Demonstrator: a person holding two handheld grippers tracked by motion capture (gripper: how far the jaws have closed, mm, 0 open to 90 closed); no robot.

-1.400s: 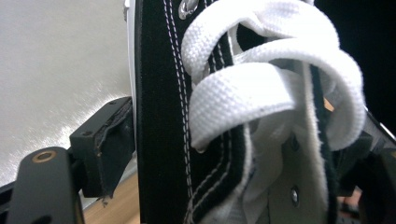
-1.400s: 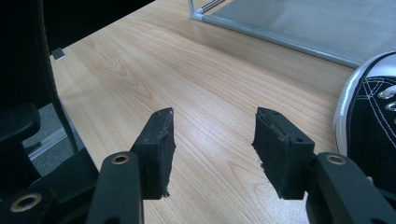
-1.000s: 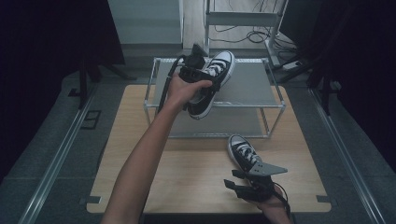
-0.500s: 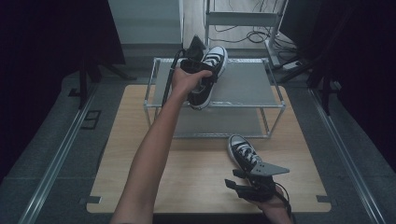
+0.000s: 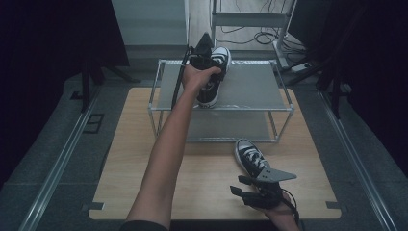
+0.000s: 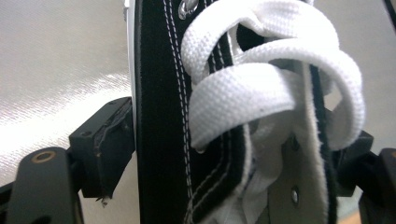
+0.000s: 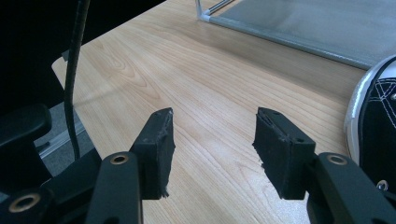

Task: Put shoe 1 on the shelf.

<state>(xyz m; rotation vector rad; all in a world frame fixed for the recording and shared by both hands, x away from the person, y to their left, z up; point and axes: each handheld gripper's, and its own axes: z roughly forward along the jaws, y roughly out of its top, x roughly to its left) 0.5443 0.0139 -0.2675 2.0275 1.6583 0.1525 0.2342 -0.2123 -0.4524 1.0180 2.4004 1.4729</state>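
Observation:
A black sneaker with white laces (image 5: pixel 213 79) rests on or just above the top shelf of a metal rack (image 5: pixel 255 89), held by my left gripper (image 5: pixel 204 60). Up close, the left gripper (image 6: pixel 233 154) has its jaws pressed on the shoe's laced upper (image 6: pixel 243 102). A second matching sneaker (image 5: pixel 250 159) lies on the wooden table (image 5: pixel 202 178) in front of the rack. My right gripper (image 5: pixel 248 190) hovers just behind that shoe near the table's front edge. The right gripper (image 7: pixel 212 140) stands open over bare wood, with the sneaker's toe (image 7: pixel 373 116) to its right.
The rack has a lower shelf (image 5: pixel 231 127) under the top one. Dark floor and rails (image 5: pixel 62 159) flank the table. Cables and a white frame (image 5: pixel 250 19) lie beyond the rack.
My left gripper has carried the sneaker farther back and down onto the rack's top shelf. The right gripper and the second sneaker have stayed put.

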